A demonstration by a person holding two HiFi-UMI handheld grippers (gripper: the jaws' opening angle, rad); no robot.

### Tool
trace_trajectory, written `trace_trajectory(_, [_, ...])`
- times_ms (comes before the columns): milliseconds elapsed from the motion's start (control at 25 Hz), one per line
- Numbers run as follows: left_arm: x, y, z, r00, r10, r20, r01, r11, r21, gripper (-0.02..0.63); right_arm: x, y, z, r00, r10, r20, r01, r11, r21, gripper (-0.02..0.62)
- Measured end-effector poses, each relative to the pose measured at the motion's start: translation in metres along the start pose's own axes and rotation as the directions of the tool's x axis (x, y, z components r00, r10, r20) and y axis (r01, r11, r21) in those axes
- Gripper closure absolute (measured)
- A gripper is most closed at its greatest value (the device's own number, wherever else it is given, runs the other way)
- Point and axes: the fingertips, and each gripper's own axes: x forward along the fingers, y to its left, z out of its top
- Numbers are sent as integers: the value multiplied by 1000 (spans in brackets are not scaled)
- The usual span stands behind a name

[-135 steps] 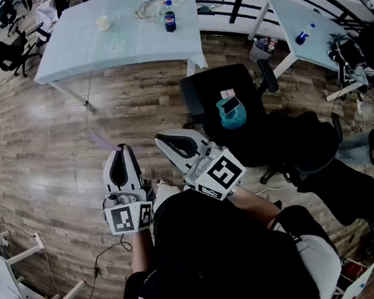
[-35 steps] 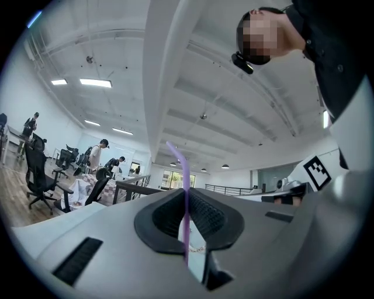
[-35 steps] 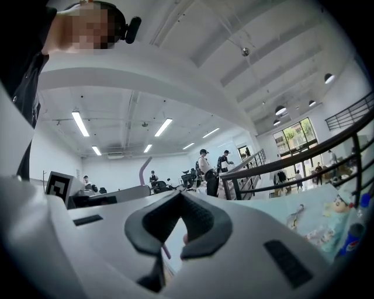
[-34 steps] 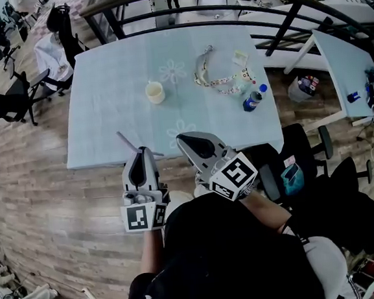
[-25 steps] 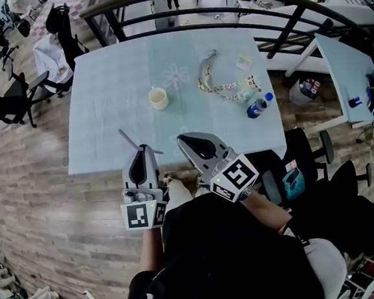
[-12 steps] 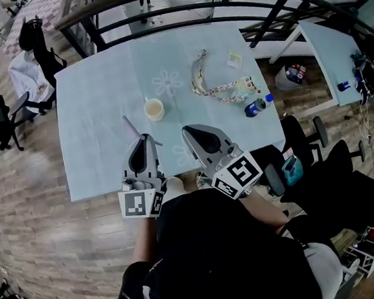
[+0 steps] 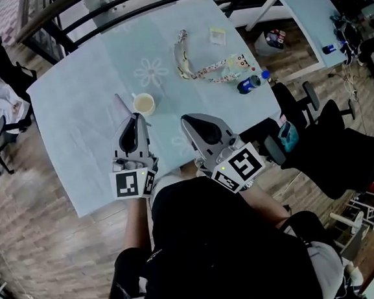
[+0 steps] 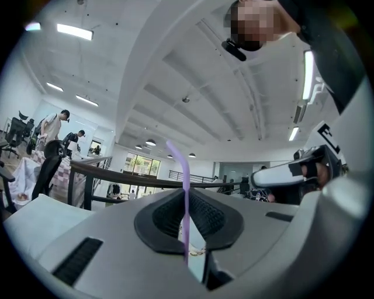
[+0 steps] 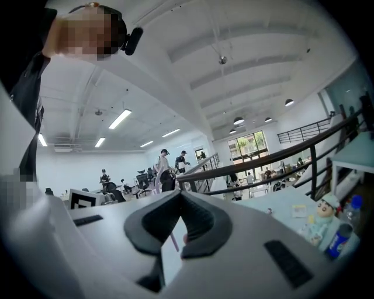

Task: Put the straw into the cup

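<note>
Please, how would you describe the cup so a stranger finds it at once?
On the pale blue table, near its middle, stands the cup. It is small, round, cream and open-topped, unlike the dark bottle and the lanyard farther right.

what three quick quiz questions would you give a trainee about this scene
1. Multiple choice: which tool is gripping the straw?
A. the left tool
B. the right tool
C. neither tool
2. True or false: the straw is already standing in the cup.
3. Count: how many bottles stand on the same table as the cup?

Key: 1 A; 2 false, the straw is held beside the cup, not in it; 3 one.
</note>
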Motion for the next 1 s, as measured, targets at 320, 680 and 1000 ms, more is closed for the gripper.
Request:
trace_trajectory(320, [42, 35, -45, 995, -64, -72, 64, 998, -5, 577, 3, -19, -20, 989, -135, -53, 137, 990, 30, 588])
trace_trajectory(680, [78, 65, -114, 981, -92, -170, 89, 996, -24, 577, 7, -27, -39, 969, -219, -111, 226, 973, 48, 588])
trace_trajectory(1000, [91, 85, -178, 960, -53, -275, 45, 998, -35, 577, 3, -32, -49, 954, -266, -140, 275, 960, 54, 588])
